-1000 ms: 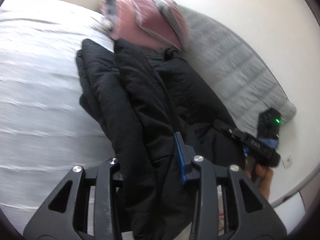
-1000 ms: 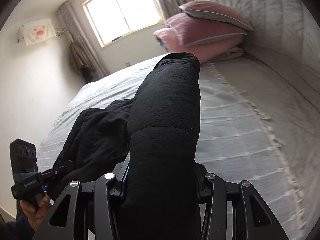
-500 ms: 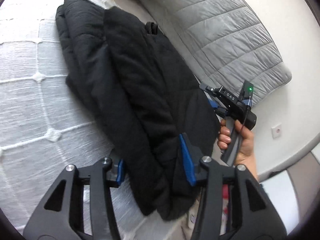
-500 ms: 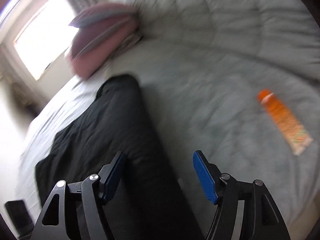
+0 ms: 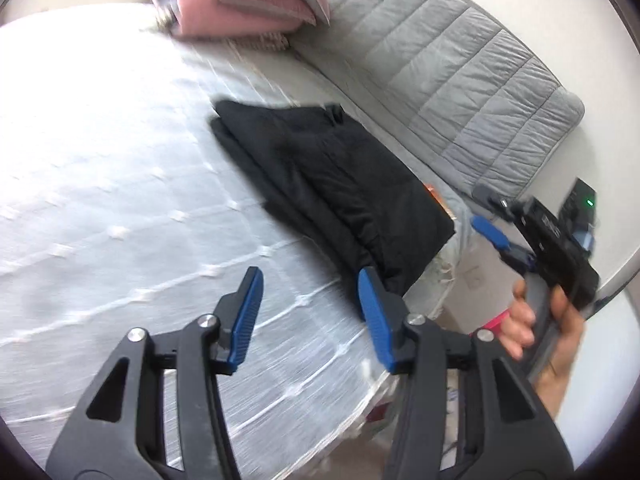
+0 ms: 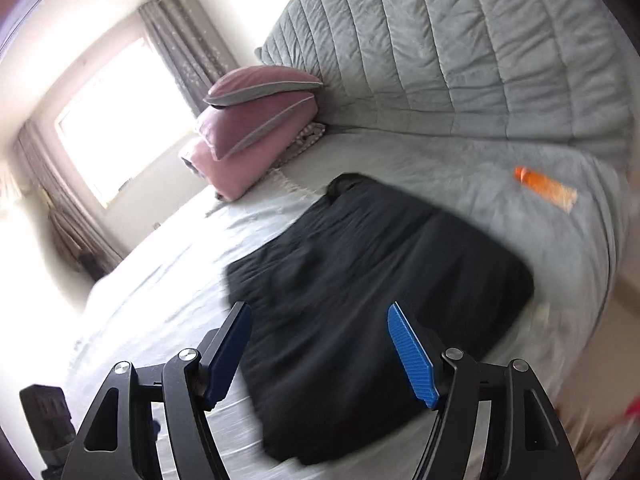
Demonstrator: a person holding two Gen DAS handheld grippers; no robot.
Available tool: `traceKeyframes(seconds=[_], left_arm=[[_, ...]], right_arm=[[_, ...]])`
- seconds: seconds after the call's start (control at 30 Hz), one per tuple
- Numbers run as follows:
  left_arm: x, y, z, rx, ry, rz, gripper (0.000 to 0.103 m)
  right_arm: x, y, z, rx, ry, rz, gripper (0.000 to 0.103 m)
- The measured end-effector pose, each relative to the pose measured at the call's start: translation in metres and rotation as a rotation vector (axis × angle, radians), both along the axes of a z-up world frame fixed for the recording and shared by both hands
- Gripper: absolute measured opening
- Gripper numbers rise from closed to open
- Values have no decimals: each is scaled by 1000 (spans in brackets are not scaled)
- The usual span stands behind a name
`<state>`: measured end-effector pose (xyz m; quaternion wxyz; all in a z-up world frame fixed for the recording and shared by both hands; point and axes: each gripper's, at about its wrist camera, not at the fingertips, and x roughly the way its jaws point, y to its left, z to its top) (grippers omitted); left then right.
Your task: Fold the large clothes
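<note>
Both my claws have just been opening and hold nothing: the folded black coat (image 6: 360,300) lies on the bed (image 5: 100,200), long axis running away, nearer my right claw (image 6: 320,356) than my left (image 5: 308,312).

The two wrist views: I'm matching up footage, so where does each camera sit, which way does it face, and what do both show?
Left wrist: on the left gripper, looking down across the bed at the folded black garment; the right gripper and its hand show.
Right wrist: on the right gripper, facing the garment and window; no hand shows.
Shared: garment, pink pillows, grey quilt.
</note>
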<state>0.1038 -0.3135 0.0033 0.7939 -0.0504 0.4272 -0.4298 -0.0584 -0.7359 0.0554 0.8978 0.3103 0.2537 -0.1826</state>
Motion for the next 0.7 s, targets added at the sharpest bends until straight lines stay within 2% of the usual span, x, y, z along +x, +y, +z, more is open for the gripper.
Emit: traceKeyframes(seconds=[0.13,0.2,0.27,0.37,0.5,0.63,0.7], left_arm=[[-22,37,35,43,-78,33,65],[-35,52,51,57,-125,45,75],[-50,69,66,56,-180,43,80],[-71,89,77,65,-236,19,84],[-89,108,86,64,-281,-17,85],[-93,129,98,27,-293,-20,86],[-95,139,104,5,-303,-11,91]], right_arm=[[-22,75,15,-68,57,-46,76],[-34,109,22,-74,53,-47,78],[-47,142,33,-100,46,-60,81],[-66,201,55,-201,72,-103,83],[-90,256,73,-277,84,-150,86],[-107,294,88,-317,102,-188,87],[-114,305,97,-337,107,-205,88]])
